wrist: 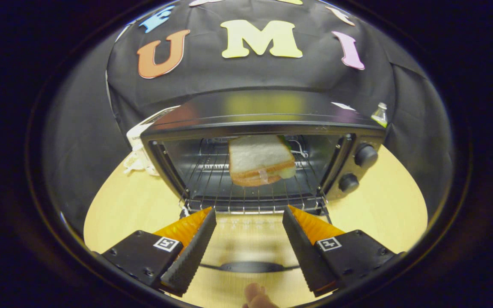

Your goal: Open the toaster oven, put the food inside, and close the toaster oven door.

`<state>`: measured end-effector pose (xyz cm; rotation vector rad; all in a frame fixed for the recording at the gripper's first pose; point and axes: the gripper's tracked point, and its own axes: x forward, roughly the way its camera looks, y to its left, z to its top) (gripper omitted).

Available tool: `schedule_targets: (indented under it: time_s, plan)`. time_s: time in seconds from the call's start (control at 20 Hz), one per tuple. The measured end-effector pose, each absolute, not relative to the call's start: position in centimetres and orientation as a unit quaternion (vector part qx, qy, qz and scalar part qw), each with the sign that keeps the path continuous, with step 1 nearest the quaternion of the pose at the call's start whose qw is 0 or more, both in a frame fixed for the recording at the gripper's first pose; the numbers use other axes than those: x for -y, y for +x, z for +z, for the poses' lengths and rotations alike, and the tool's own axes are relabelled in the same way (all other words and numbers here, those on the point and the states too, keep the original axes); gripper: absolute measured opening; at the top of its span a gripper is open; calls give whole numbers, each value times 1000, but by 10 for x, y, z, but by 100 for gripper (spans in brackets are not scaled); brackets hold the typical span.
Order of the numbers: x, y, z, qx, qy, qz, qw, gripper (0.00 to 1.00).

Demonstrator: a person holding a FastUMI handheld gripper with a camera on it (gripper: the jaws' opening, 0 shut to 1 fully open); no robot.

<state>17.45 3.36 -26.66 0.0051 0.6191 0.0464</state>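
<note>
The oven (263,128) sits on the table (383,201) straight ahead of the gripper (249,224), its front facing the fingers. Its door (250,239) is dropped flat toward us, the glass lying between and under the fingertips, with the dark handle (250,267) running crosswise on the near edge, lower than the tips and back toward whoever is holding the tool. A fingertip or two of the person (257,297) shows just below that handle.

The sandwich (260,164) is already inside, resting on the wire rack (246,192) a little toward the back, well beyond the fingers. So the food step looks done, and what remains, by my reckoning, is the closing.

The gripper is spread wide with nothing between its fingers; neither one presses on anything I can make out.

What the next move turns on is the door's hinge line. It runs side to side at the oven's lower front edge, just ahead of the fingertips, and the handle's long axis lies parallel to it on the near side. To shut the door the gripper would likely have to drop back and below, get under that free edge or handle, then swing it up and forward toward the oven.
</note>
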Motion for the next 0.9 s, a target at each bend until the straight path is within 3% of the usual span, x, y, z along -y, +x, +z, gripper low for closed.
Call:
schedule_targets:
  time_s: [0.55, 0.9]
  plan:
    - [-29, 88, -306, -356, -28, 21, 934, 100]
    - [-36, 74, -340, -401, 26, 25, 915, 100]
